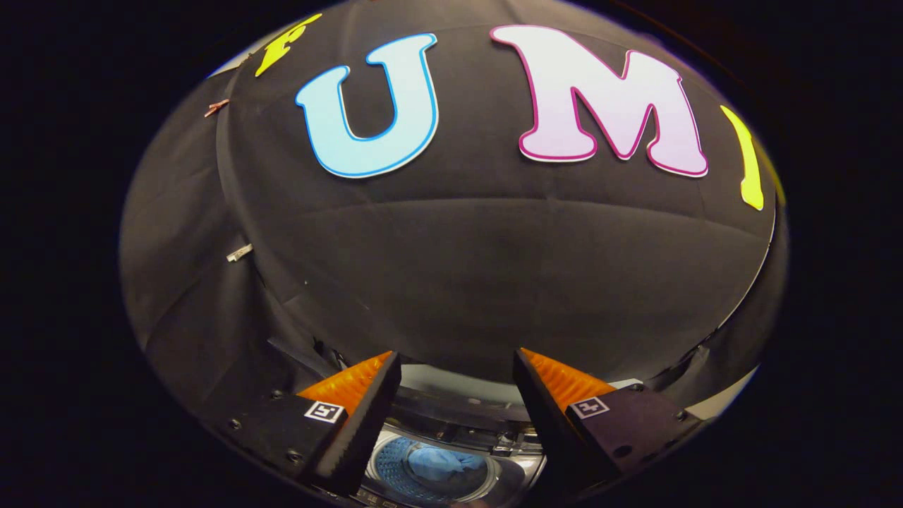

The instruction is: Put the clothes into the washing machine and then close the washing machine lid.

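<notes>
Gripper (457,367): two fingers standing wide apart, holding nothing, with bare space between the fingertips. Each finger is carrying a small square marker tag on its upper face and a ribbed pad on its inner side.

Washing machine (451,430): sitting below and between the fingers, seen from above. Its top panel is running across just ahead of the finger bases, and the round drum opening is showing in the gap between them. The lid appears to be standing open, though its own edge is hard to make out in this low part of the view.

Drum (395,473): perforated metal wall curving around the opening, lying beneath the gap and closer to the left finger than to the right.

Clothes (444,464): a blue bundle lying inside the drum, below the gap between the fingers, touching neither finger.

Booth wall (458,282): black cloth rising beyond the fingertips, taking up everything ahead of the gripper. A horizontal seam is crossing it well above the fingertips, and a second cloth panel is hanging off to the left of the left finger.

Clips: a small pale clip (239,252) and a reddish one (216,107) are pinching the cloth seam, far beyond and left of the left finger.

Obstructions: nothing is lying between the fingers and the drum opening.
</notes>
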The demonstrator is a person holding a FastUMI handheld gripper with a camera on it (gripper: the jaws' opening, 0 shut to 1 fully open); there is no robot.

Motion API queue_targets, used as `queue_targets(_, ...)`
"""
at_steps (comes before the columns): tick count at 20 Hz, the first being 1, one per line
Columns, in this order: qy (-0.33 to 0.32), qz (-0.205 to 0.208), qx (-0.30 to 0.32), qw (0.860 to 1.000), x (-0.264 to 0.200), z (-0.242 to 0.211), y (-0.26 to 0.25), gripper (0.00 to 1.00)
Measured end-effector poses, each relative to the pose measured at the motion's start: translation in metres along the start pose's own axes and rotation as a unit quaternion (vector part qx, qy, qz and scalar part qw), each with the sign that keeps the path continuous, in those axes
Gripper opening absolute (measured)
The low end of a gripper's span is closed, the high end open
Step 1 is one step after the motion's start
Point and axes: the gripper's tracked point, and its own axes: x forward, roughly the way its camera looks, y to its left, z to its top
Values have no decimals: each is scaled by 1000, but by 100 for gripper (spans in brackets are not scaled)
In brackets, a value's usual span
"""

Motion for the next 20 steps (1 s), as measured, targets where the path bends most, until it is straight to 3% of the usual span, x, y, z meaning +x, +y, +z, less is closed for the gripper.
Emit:
queue_targets(9, 12, 2, 26, 1000, -1, -20, -6, 100)
queue_targets(20, -5, 8, 26, 1000, -48, -55, 11, 100)
